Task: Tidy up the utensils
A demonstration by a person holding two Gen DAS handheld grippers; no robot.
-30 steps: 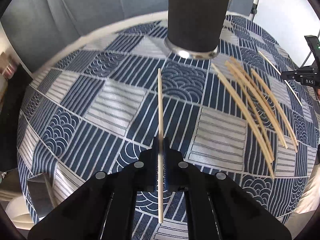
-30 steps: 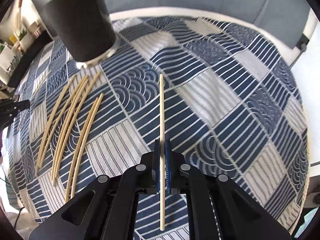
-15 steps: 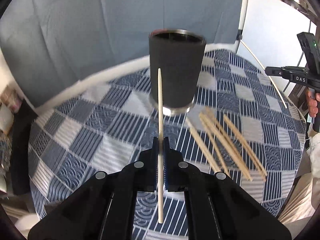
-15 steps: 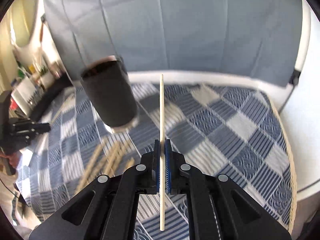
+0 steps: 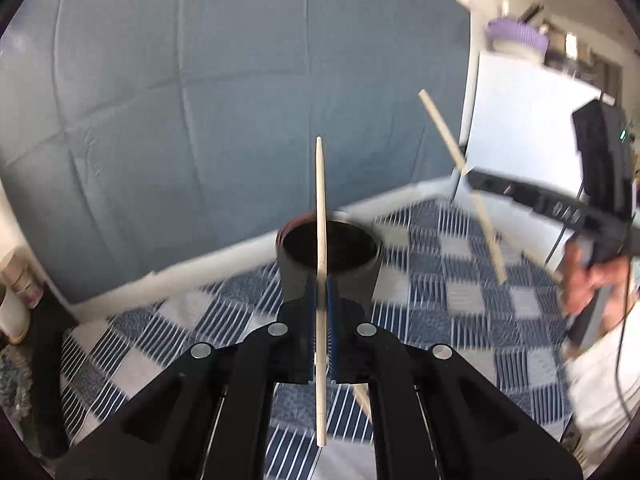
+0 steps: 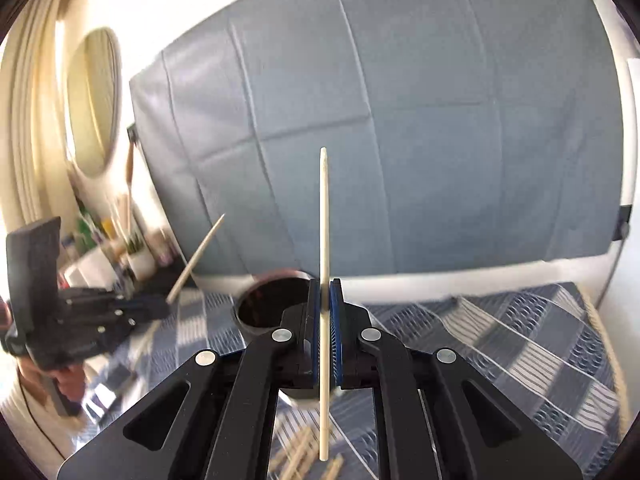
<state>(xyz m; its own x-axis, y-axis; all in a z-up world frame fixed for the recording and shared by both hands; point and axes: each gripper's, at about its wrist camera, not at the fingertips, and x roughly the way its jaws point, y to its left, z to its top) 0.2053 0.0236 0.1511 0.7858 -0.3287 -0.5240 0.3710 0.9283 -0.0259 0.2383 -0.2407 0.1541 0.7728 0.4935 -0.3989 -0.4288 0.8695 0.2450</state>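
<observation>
My left gripper [image 5: 320, 300] is shut on a pale wooden chopstick [image 5: 321, 208] that stands upright between its blue pads. My right gripper [image 6: 325, 304] is shut on a second chopstick [image 6: 324, 216], also upright. Both are raised above the table. A black cup [image 5: 328, 256] with a metal rim stands on the cloth just beyond the left fingertips, its open mouth showing; it also shows in the right wrist view [image 6: 268, 306]. The right gripper and its chopstick [image 5: 460, 156] show at the right of the left wrist view. The left gripper [image 6: 80, 312] shows at the left of the right wrist view.
A blue and white patchwork cloth [image 5: 460, 288] covers the table. Loose chopsticks [image 6: 308, 456] lie on it below the right gripper. A grey-blue padded panel [image 5: 200, 120] stands behind the table. A cluttered shelf [image 6: 120, 248] is at the far left.
Both grippers have risen and tilted up with their chopsticks. The cup, seen side-on before, now shows its open mouth from above, nearer both grippers.
</observation>
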